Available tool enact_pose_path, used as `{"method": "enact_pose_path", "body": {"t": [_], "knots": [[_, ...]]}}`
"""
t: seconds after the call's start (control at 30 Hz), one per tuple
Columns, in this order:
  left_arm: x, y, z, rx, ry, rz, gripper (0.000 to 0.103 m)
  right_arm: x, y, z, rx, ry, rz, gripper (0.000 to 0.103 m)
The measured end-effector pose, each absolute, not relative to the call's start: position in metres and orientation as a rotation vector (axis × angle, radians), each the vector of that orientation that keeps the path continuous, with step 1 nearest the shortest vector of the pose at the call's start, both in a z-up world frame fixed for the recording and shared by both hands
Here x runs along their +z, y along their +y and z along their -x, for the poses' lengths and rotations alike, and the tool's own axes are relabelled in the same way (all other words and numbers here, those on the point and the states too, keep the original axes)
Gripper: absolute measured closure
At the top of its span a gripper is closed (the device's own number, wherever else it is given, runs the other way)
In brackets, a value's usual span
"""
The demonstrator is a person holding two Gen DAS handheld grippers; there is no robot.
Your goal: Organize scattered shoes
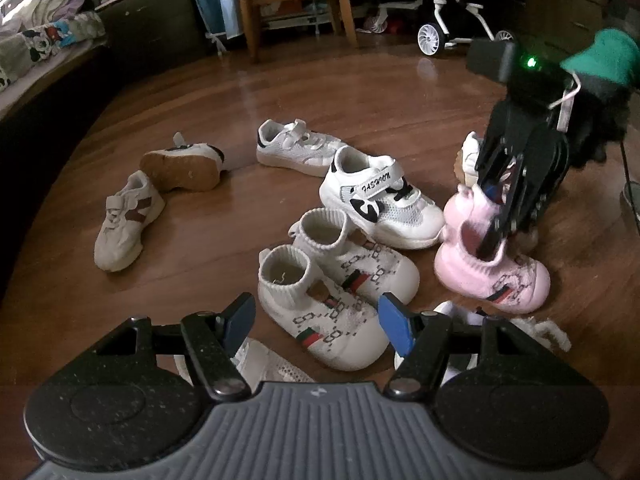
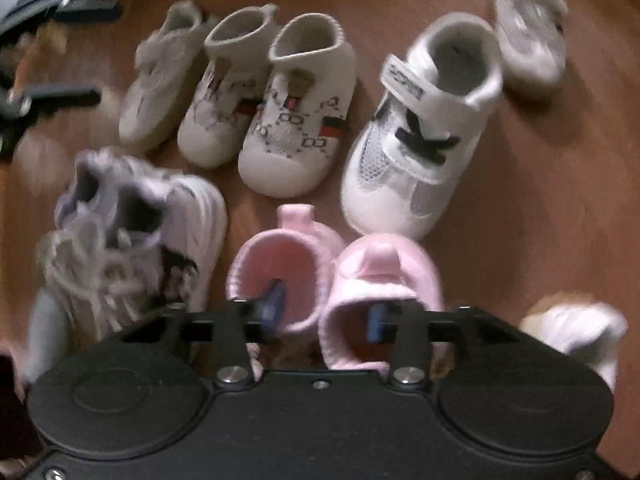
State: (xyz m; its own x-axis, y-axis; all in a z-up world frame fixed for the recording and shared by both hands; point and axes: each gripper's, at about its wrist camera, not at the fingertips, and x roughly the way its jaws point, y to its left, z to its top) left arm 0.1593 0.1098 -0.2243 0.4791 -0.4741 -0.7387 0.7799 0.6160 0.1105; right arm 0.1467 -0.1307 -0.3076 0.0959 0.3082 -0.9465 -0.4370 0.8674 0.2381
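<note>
In the left wrist view, your left gripper (image 1: 318, 322) hangs over the wooden floor (image 1: 360, 92) with its jaws spread and nothing between the blue pads. Just beyond the pads stands a pair of white sock shoes (image 1: 336, 276), side by side and touching, toes toward the right. Behind them, a white strap sneaker (image 1: 380, 200) stands upright. Far to the left lie three more pale shoes: a beige sneaker (image 1: 128, 220), a shoe turned on its side with the brown sole showing (image 1: 180, 168), and a white mesh sneaker (image 1: 296, 148). On the right, your right gripper (image 1: 496, 220) points steeply down, and one finger reaches into the collar of a pink sock shoe (image 1: 492, 272). A second pink shoe stands right behind it, partly hidden. A wooden chair (image 1: 296, 0) and a stroller (image 1: 452, 20) stand at the far side of the room.

In the right wrist view, which is blurred, the jaws of your right gripper (image 2: 326, 308) are spread. One blue pad sits inside the opening of the left pink shoe (image 2: 288, 264) and the other inside the opening of the right pink shoe (image 2: 388, 272), so the two touching collars are between the pads. I cannot tell if the pads press on them. The pink pair stands near, side by side, with the white sock shoes (image 2: 272, 108) and the strap sneaker (image 2: 424, 128) farther away. A grey-white laced shoe (image 2: 132, 240) lies at the near left.
</note>
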Motion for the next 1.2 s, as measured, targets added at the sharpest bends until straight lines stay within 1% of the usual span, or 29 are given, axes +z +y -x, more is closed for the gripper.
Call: {"method": "enact_pose_path", "body": {"t": [0.03,0.1,0.17,0.2,0.23,0.3,0.5,0.6,0.63,0.67,0.77,0.83,0.9,0.93,0.97,1.03,1.1,1.2], "knots": [[-0.224,0.110,-0.159,-0.799,0.729,-0.474,0.036,-0.309,-0.130,-0.141,0.536,1.353,0.093,0.049],[-0.225,0.110,-0.160,-0.796,0.729,-0.477,0.036,-0.311,-0.139,-0.141,0.504,1.374,0.014,0.060],[-0.225,0.111,-0.160,-0.795,0.729,-0.475,0.036,-0.314,-0.153,-0.144,0.484,1.440,-0.103,0.086],[-0.225,0.111,-0.160,-0.795,0.729,-0.475,0.036,-0.317,-0.159,-0.144,0.487,1.487,-0.174,0.088],[-0.225,0.111,-0.160,-0.794,0.729,-0.474,0.036,-0.317,-0.162,-0.145,0.488,1.508,-0.204,0.088],[-0.225,0.111,-0.161,-0.794,0.729,-0.473,0.036,-0.314,-0.152,-0.136,0.501,1.516,-0.171,0.088],[-0.224,0.111,-0.160,-0.797,0.723,-0.461,0.036,-0.315,-0.148,-0.134,0.410,1.455,-0.222,0.089],[-0.227,0.113,-0.159,-0.793,0.732,-0.473,0.036,-0.311,-0.135,-0.134,0.504,1.470,-0.136,0.070],[-0.227,0.114,-0.160,-0.791,0.733,-0.471,0.036,-0.309,-0.127,-0.132,0.562,1.461,-0.054,0.061],[-0.227,0.115,-0.160,-0.789,0.735,-0.467,0.036,-0.306,-0.117,-0.128,0.620,1.440,0.053,0.059],[-0.227,0.115,-0.161,-0.790,0.734,-0.464,0.036,-0.306,-0.096,-0.120,0.695,1.389,0.244,0.056],[-0.225,0.113,-0.161,-0.794,0.729,-0.465,0.036,-0.312,-0.074,-0.108,0.769,1.326,0.452,0.056],[-0.225,0.113,-0.160,-0.795,0.727,-0.466,0.036,-0.319,-0.060,-0.089,0.856,1.219,0.654,0.059],[-0.225,0.114,-0.159,-0.793,0.728,-0.466,0.036,-0.318,-0.058,-0.085,0.883,1.199,0.667,0.074],[-0.226,0.115,-0.159,-0.790,0.729,-0.466,0.036,-0.317,-0.058,-0.084,0.885,1.216,0.650,0.085],[-0.226,0.117,-0.159,-0.784,0.730,-0.465,0.036,-0.316,-0.067,-0.090,0.837,1.288,0.519,0.087],[-0.227,0.119,-0.160,-0.779,0.730,-0.460,0.036,-0.318,-0.086,-0.102,0.743,1.391,0.287,0.087],[-0.224,0.120,-0.160,-0.781,0.724,-0.446,0.036,-0.312,-0.102,-0.109,0.646,1.456,0.099,0.087]]}}
